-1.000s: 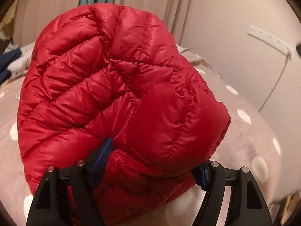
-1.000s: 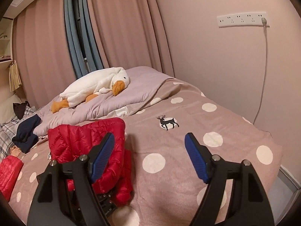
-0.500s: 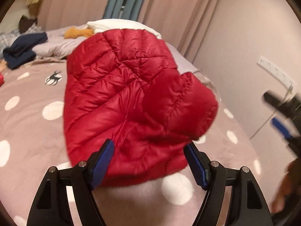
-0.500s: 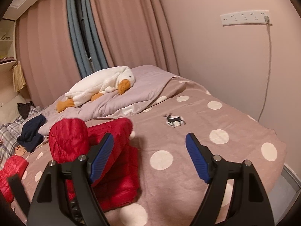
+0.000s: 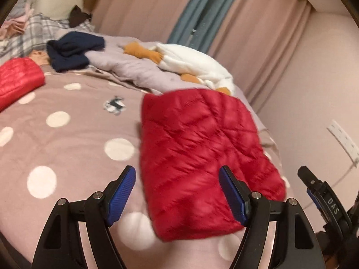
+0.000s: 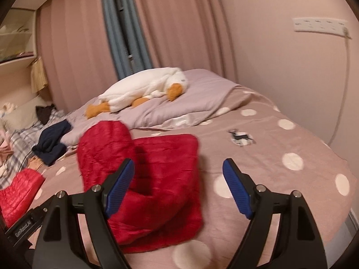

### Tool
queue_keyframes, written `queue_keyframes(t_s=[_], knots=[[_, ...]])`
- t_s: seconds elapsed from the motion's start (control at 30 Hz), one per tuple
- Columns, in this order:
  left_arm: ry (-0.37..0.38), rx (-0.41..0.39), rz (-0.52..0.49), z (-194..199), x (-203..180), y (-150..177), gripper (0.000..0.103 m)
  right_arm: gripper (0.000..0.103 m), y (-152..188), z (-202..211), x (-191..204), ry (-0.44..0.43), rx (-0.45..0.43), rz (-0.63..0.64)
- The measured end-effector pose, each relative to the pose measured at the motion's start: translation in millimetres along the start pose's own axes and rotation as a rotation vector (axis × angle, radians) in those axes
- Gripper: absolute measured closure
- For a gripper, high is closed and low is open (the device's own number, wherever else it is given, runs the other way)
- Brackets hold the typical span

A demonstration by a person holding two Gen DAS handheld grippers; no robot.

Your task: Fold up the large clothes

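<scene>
A red quilted jacket (image 5: 202, 157) lies folded on the pink dotted bedcover (image 5: 56, 134). My left gripper (image 5: 177, 196) hovers above its near end, open, the blue pads clear of the fabric. In the right wrist view the same jacket (image 6: 157, 179) has one rounded part humped up at its far left. My right gripper (image 6: 179, 188) is open over the jacket's right edge with nothing between the pads. The right gripper's body (image 5: 323, 199) shows at the left wrist view's right edge.
A second red quilted piece (image 5: 18, 78) lies at the far left of the bed, with a navy garment (image 5: 71, 51) beyond it. A plush goose (image 6: 143, 87) rests on a grey duvet at the back. A power strip (image 6: 320, 25) and its cable hang on the right wall.
My left gripper, earlier shut on the bundled red jacket, has let it go and drawn back and up. The jacket now lies on the bed. My right gripper has shifted closer to it.
</scene>
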State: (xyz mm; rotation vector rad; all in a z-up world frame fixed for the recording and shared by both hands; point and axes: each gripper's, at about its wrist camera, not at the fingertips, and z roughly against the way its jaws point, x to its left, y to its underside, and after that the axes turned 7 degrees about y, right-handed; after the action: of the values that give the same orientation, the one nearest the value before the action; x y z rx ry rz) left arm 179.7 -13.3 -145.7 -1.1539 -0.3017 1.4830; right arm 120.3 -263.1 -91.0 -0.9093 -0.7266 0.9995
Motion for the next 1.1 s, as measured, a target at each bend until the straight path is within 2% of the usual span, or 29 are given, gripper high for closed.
queue_keyframes(t_s=[0.07, 0.13, 0.2, 0.27, 0.33, 0.43, 0.63, 0.73, 0.9, 0.93, 0.97, 1.0, 1.1], knots=[[-0.026, -0.029, 0.008, 5.2, 6.5, -1.5, 0.028, 0.021, -0.4, -7.5, 18.8, -0.052, 0.009, 0.038], [-0.038, -0.019, 0.019, -1.9, 9.7, -0.3, 0.028, 0.024, 1.8, -21.3, 37.8, -0.116, 0.031, 0.075], [-0.041, 0.01, 0.035, -14.0, 14.5, -3.5, 0.028, 0.035, 8.3, -40.7, 50.3, -0.138, 0.091, 0.107], [-0.051, 0.013, 0.044, -22.0, 19.3, -5.2, 0.028, 0.06, 18.6, -64.6, 53.2, -0.094, 0.154, 0.126], [-0.069, -0.001, 0.034, -24.8, 20.9, -5.6, 0.028, 0.067, 26.4, -86.4, 44.4, -0.027, 0.224, 0.111], [-0.084, 0.001, 0.027, -33.7, 20.1, -4.0, 0.028, 0.069, 30.0, -99.0, 15.9, -0.023, 0.266, 0.028], [-0.073, 0.1, 0.024, -74.7, 12.5, 12.2, 0.028, 0.069, 30.6, -96.4, 0.6, 0.013, 0.288, 0.032], [-0.091, 0.154, -0.006, -94.9, 6.9, 24.1, 0.028, 0.069, 34.8, -93.4, -3.2, 0.044, 0.293, 0.043], [-0.06, 0.18, -0.033, -111.0, 1.7, 36.1, 0.027, 0.07, 46.1, -98.4, -22.5, 0.097, 0.361, 0.019], [-0.055, 0.204, -0.028, -118.8, 4.4, 39.1, 0.022, 0.07, 50.7, -101.5, -24.6, 0.104, 0.379, 0.021], [-0.065, 0.216, -0.033, -123.8, 5.5, 41.5, 0.011, 0.07, 56.5, -105.9, -27.4, 0.119, 0.401, 0.022], [-0.08, 0.223, -0.049, -129.0, 5.6, 44.5, 0.007, 0.07, 62.7, -112.0, -30.5, 0.139, 0.421, 0.028], [-0.052, 0.239, -0.106, -146.9, 5.7, 57.0, 0.003, 0.071, 82.8, -130.9, -31.4, 0.185, 0.467, 0.09]])
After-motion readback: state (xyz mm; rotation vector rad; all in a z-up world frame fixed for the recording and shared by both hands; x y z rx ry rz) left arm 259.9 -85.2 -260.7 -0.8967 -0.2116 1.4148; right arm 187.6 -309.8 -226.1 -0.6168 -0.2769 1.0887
